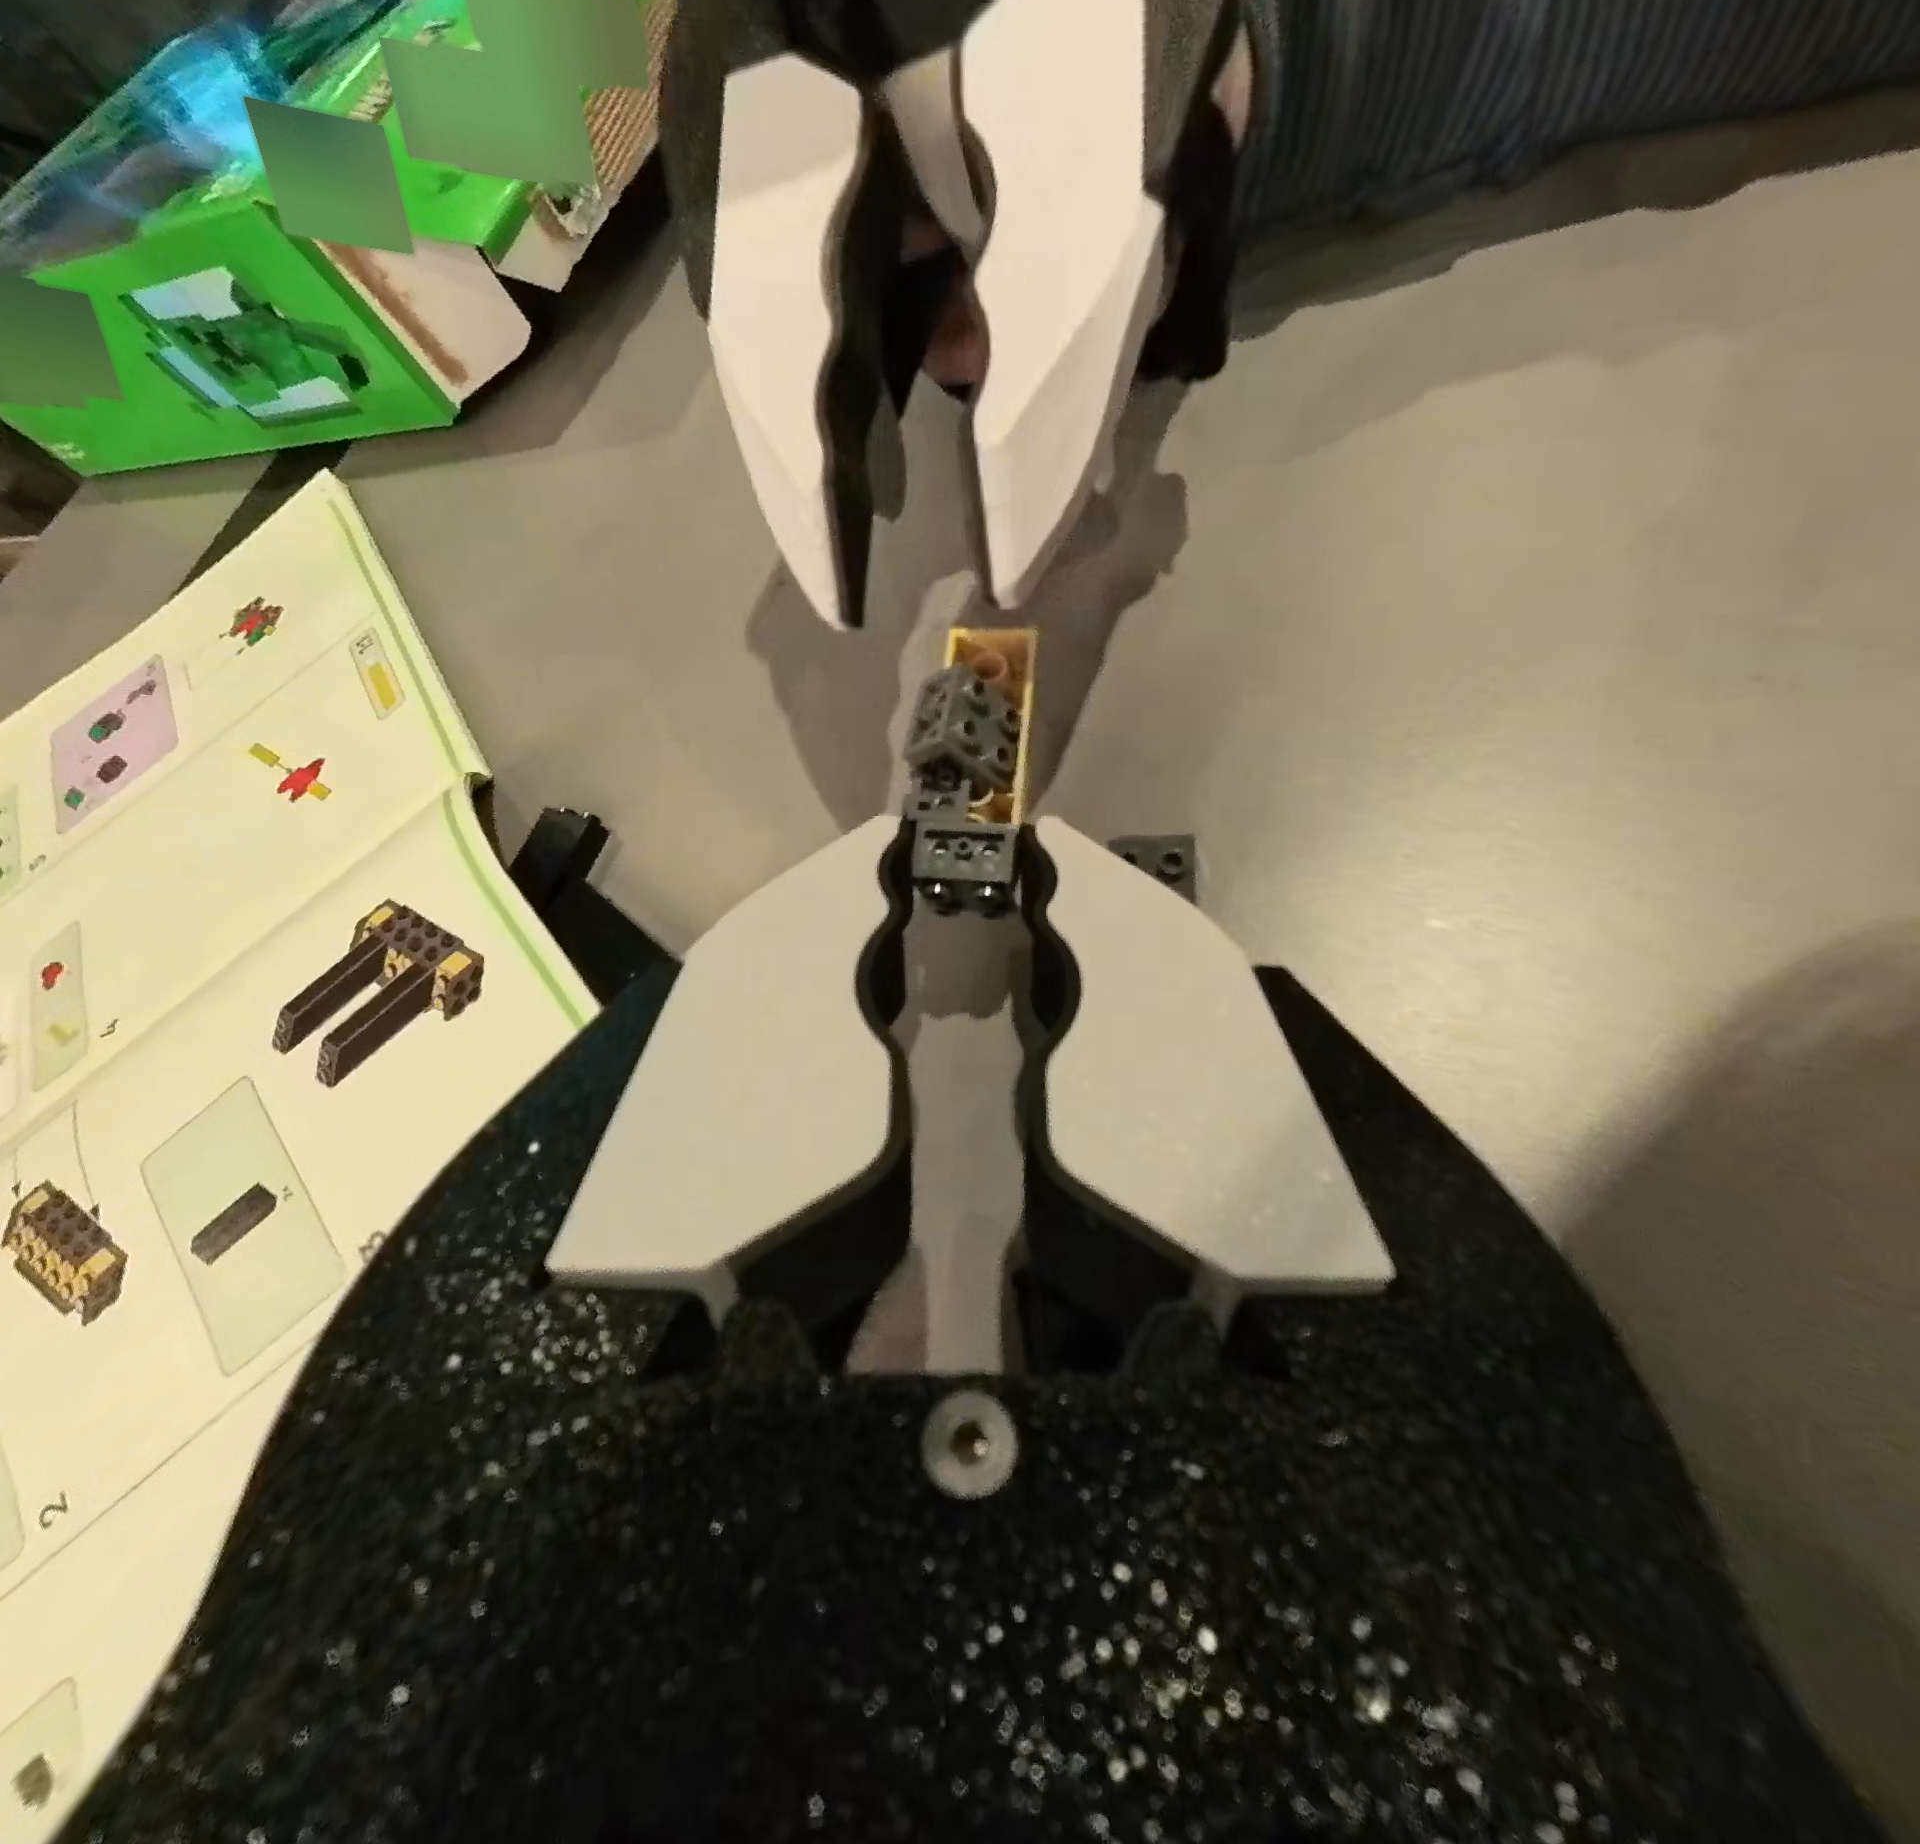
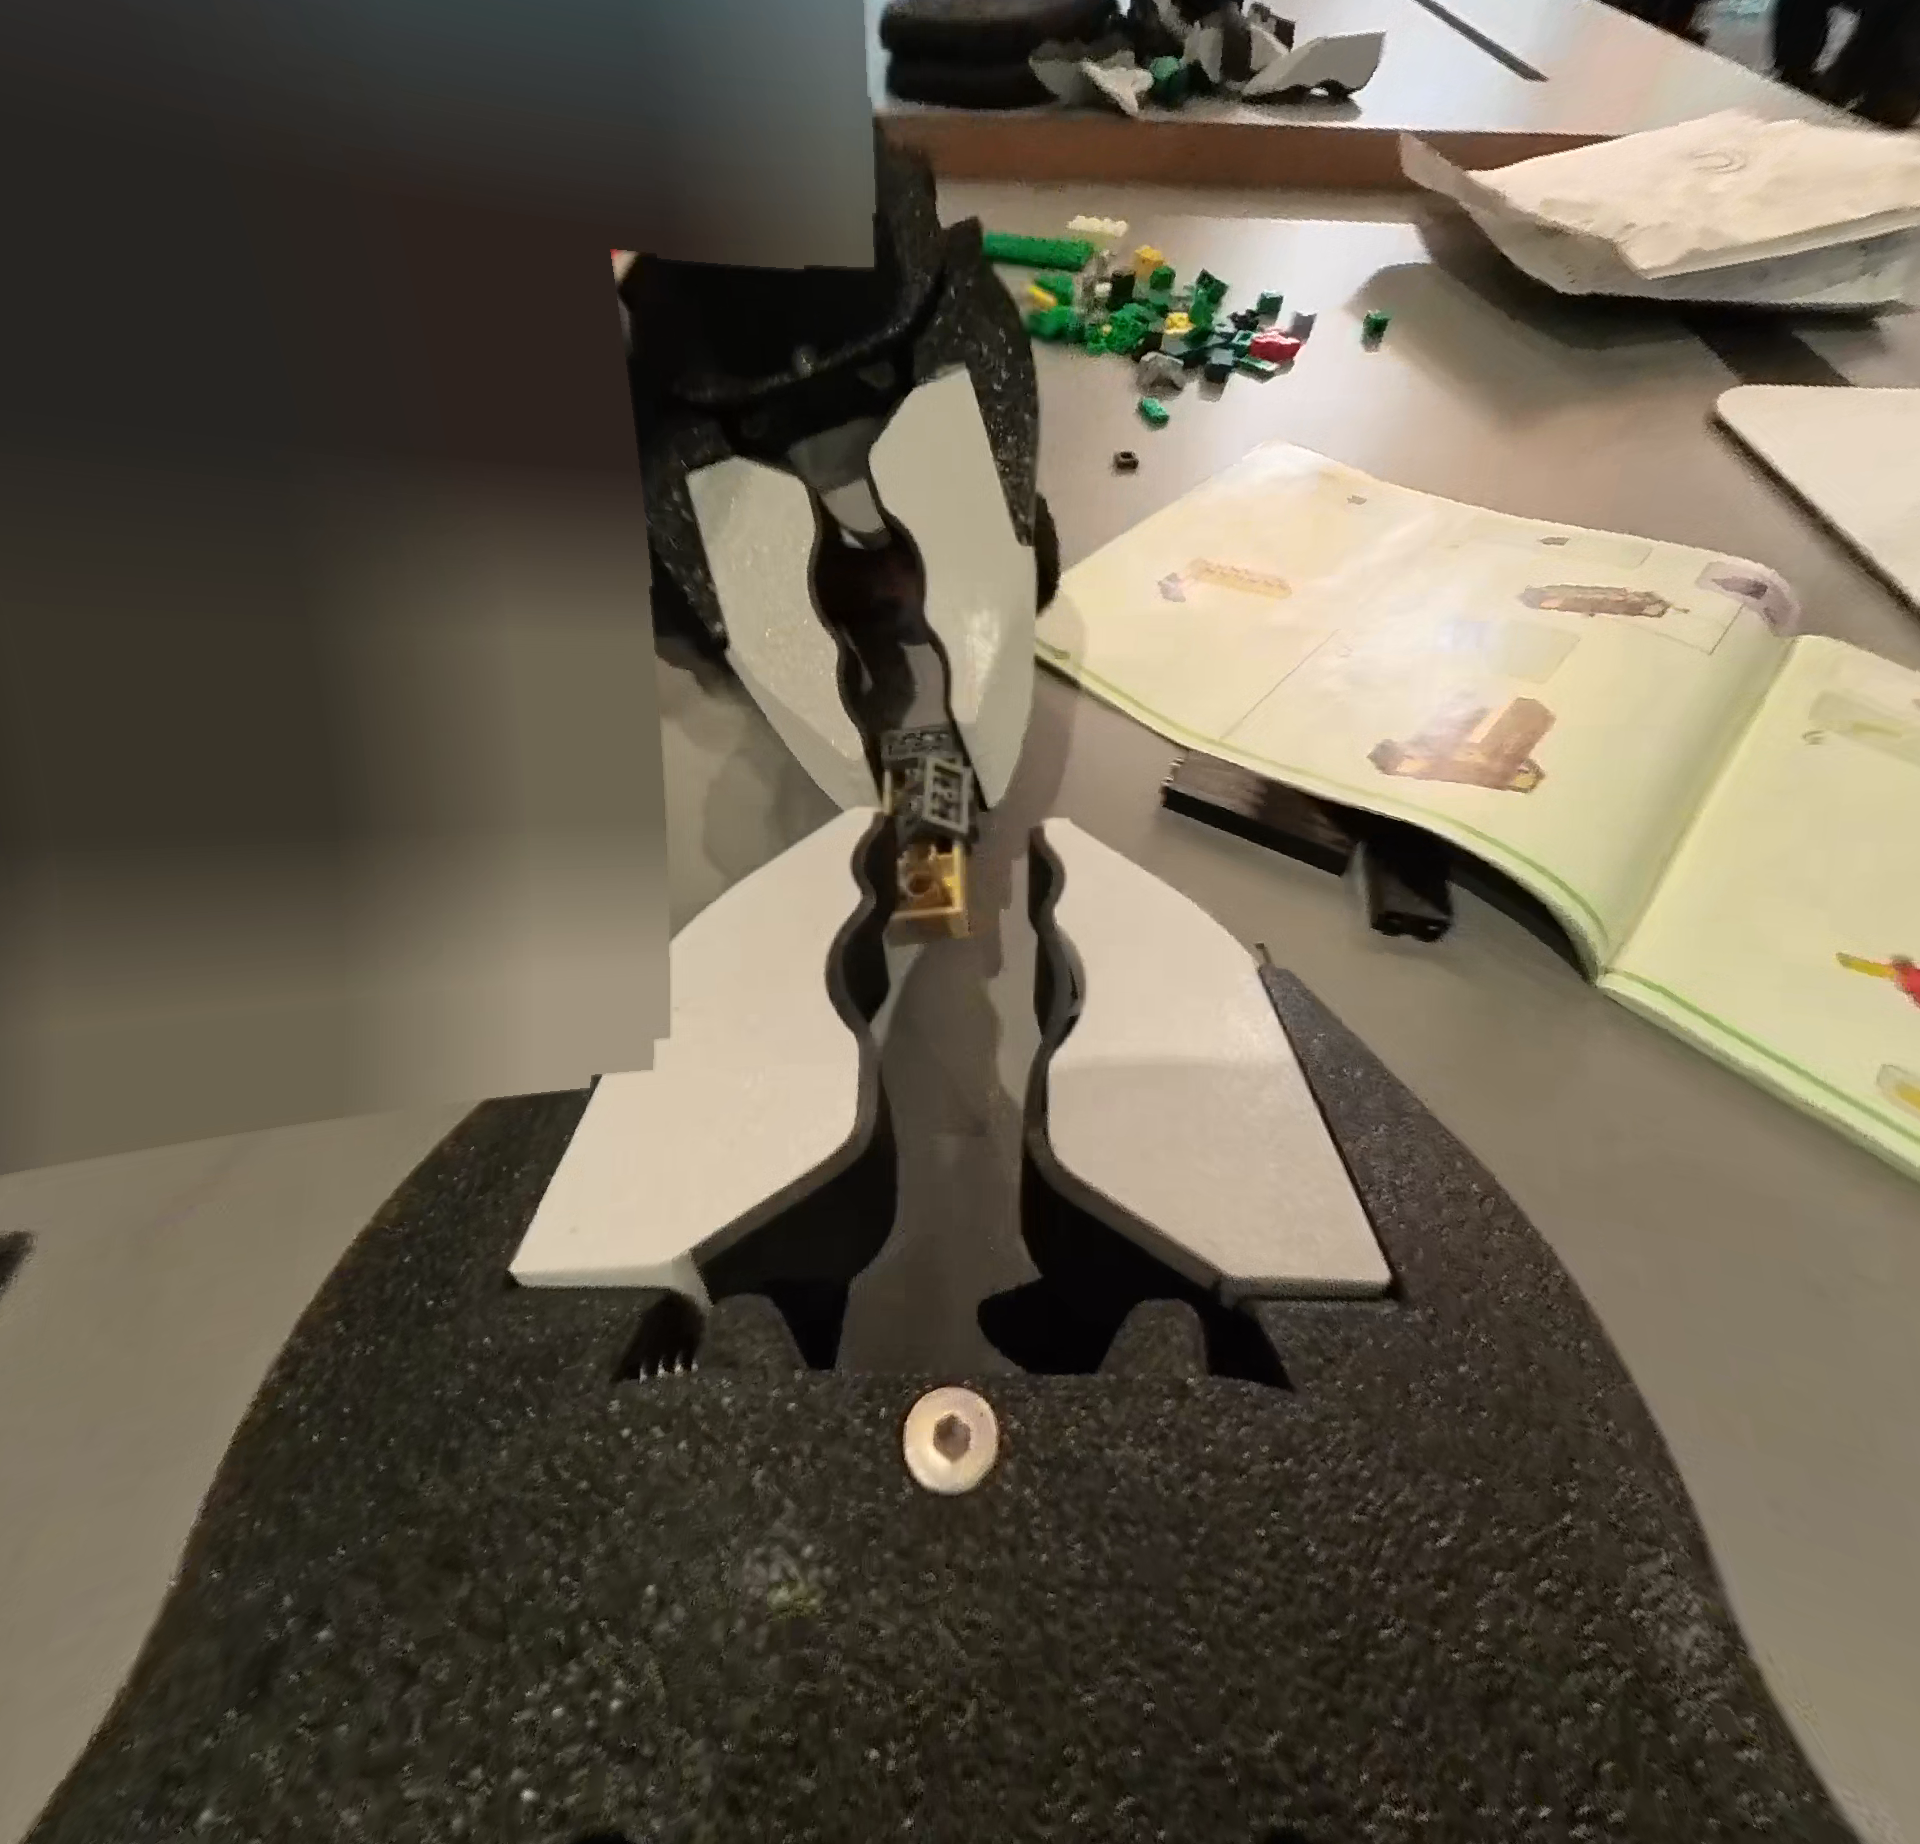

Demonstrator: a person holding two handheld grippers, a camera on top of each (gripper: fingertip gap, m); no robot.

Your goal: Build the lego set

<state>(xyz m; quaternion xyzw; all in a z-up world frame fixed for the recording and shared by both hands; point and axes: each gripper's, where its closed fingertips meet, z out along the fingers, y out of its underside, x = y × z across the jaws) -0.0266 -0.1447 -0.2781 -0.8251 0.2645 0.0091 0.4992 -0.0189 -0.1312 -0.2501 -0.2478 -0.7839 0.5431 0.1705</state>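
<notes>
Midair, the left gripper [image 1: 961,864] pinches the dark grey end of a small grey-and-tan lego assembly [image 1: 971,755]. Its tan brick end points at the right gripper [image 1: 920,599], whose 2 white fingers stand slightly apart around that end in the right wrist view, above the grey table [image 1: 1455,651].

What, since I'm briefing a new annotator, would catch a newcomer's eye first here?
The small grey-and-tan lego assembly at centre, pinched by the left gripper, with the open right gripper facing it tip to tip. Next, the open instruction booklet beside them and the pile of mostly green loose bricks beyond it.
</notes>
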